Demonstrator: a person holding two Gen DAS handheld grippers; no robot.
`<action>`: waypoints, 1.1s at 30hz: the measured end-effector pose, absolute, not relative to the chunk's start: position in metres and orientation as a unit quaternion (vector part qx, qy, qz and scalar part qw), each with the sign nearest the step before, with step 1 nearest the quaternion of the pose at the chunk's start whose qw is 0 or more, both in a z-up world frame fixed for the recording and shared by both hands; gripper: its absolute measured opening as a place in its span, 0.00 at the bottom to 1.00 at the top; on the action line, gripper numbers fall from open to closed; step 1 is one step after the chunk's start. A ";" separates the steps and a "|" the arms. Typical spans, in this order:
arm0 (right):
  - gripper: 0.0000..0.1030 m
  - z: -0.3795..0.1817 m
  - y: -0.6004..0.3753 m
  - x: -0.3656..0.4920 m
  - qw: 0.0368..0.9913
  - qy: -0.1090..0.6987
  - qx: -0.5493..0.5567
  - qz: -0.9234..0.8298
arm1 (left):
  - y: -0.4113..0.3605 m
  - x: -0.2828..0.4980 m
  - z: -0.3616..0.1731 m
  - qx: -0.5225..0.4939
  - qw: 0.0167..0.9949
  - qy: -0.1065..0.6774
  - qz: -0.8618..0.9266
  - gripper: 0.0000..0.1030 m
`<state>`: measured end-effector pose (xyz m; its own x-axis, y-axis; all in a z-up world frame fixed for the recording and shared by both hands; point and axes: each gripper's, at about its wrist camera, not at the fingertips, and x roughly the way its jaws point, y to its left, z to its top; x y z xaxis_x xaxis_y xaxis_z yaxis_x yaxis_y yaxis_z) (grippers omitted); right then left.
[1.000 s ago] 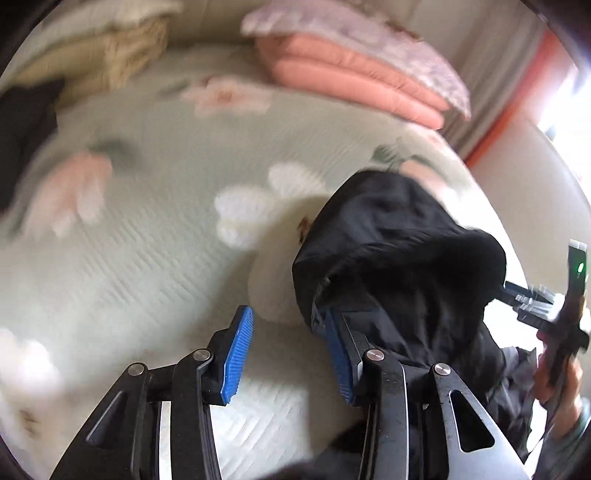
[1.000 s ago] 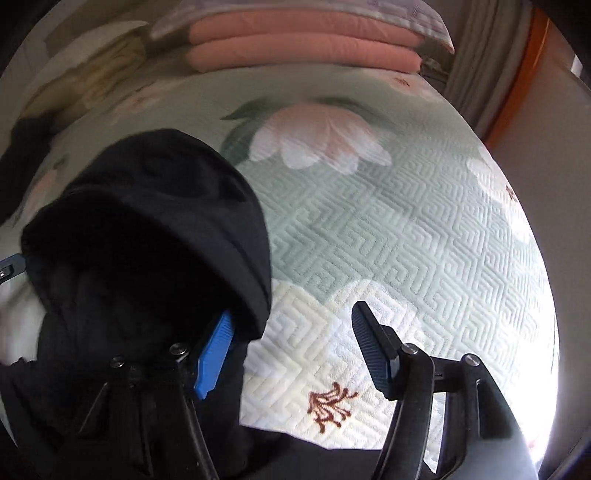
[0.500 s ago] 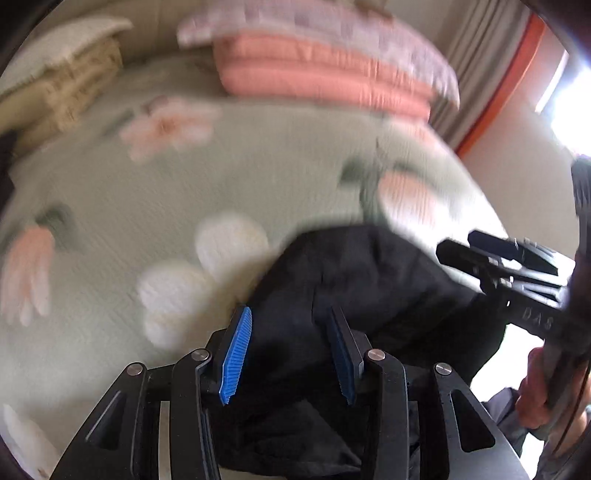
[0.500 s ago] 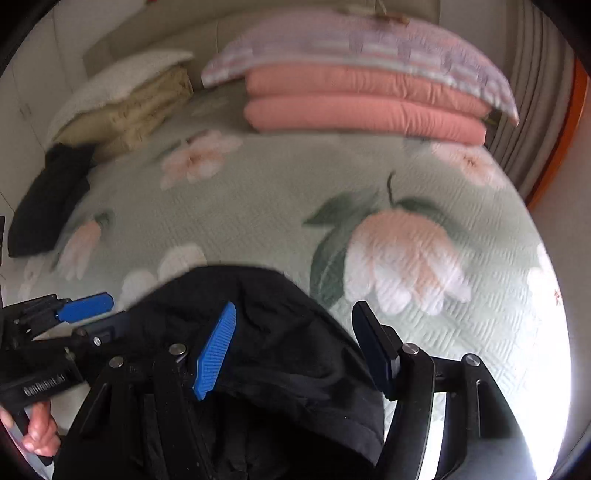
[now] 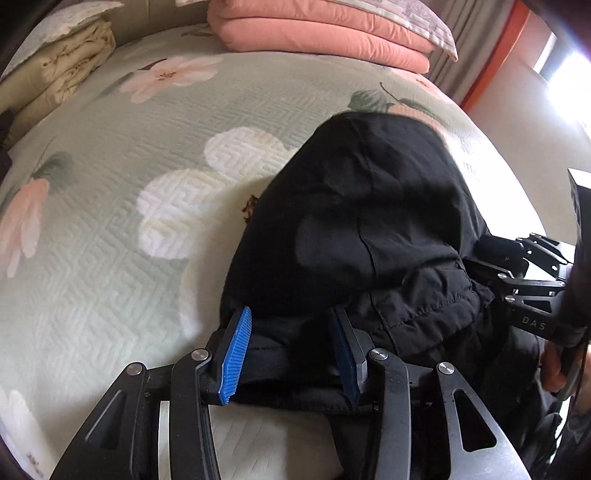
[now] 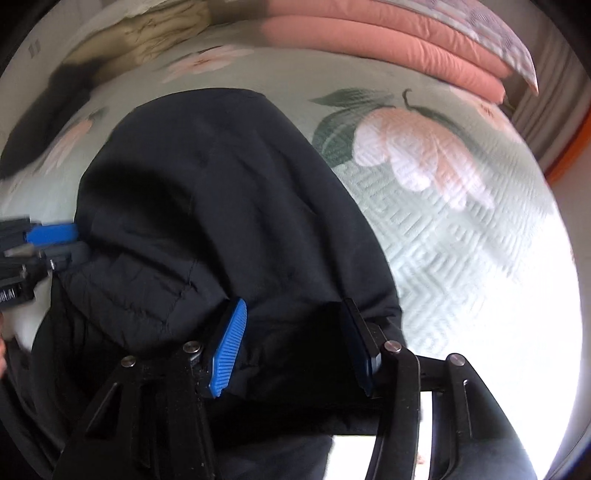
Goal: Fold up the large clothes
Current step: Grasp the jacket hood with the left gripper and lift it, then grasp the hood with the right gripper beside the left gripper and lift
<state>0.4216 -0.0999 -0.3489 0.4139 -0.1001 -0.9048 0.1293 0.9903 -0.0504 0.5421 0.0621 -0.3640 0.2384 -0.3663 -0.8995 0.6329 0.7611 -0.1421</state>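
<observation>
Here my left gripper [image 5: 290,350] has its jaws apart, with a fold of the black jacket [image 5: 362,206] lying between the blue pads [image 5: 234,354]; the cloth fills the gap, but the pads stand wide and I cannot say they are pressing it. My right gripper [image 6: 295,349] is the same: jaws spread, black fabric bunched between the fingers, the ribbed blue pad on one side bare to the camera and the other mostly in shadow.

The jacket [image 6: 221,192] is heaped in a rounded mound near the foot edge of the bed, closest to me, with its hem and a quilted lining spilling toward my grippers. It rests on the pale green quilted bedspread [image 5: 110,240], which is printed with pink and white flowers. In the left wrist view the other gripper [image 5: 524,280] reaches in from the right edge, its tips against the jacket's side, with a bit of my hand [image 5: 554,369] behind it. In the right wrist view the left gripper [image 6: 44,240] shows at the left edge, touching the mound.

At the head end of the bed lie stacked pink cushions [image 5: 314,29] under a patterned pillow [image 6: 491,26]. Folded beige bedding [image 5: 62,74] sits at the far left corner, and something dark [image 6: 55,99] lies just beside it.
</observation>
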 end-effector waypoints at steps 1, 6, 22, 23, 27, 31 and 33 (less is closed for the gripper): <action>0.53 -0.339 -0.100 0.417 0.846 0.529 0.022 -0.062 | 0.064 0.540 -0.353 0.122 0.781 0.518 -0.327 0.43; 0.53 -0.307 -0.109 0.401 0.867 0.492 0.022 -0.078 | 0.069 0.526 -0.328 0.115 0.788 0.489 -0.355 0.53; 0.55 -0.323 -0.130 0.406 0.852 0.522 0.017 -0.046 | 0.100 0.546 -0.349 0.070 0.779 0.520 -0.344 0.72; 0.56 -0.313 -0.131 0.410 0.858 0.512 0.017 -0.040 | 0.101 0.549 -0.335 0.066 0.786 0.505 -0.351 0.73; 0.63 -0.300 -0.138 0.431 0.865 0.499 0.025 -0.044 | 0.089 0.569 -0.320 0.058 0.786 0.503 -0.354 0.76; 0.63 -0.313 -0.154 0.454 0.846 0.527 0.080 -0.019 | 0.069 0.601 -0.344 0.055 0.761 0.552 -0.335 0.76; 0.63 -0.323 -0.161 0.469 0.835 0.542 0.096 -0.013 | 0.064 0.603 -0.355 0.045 0.749 0.573 -0.331 0.76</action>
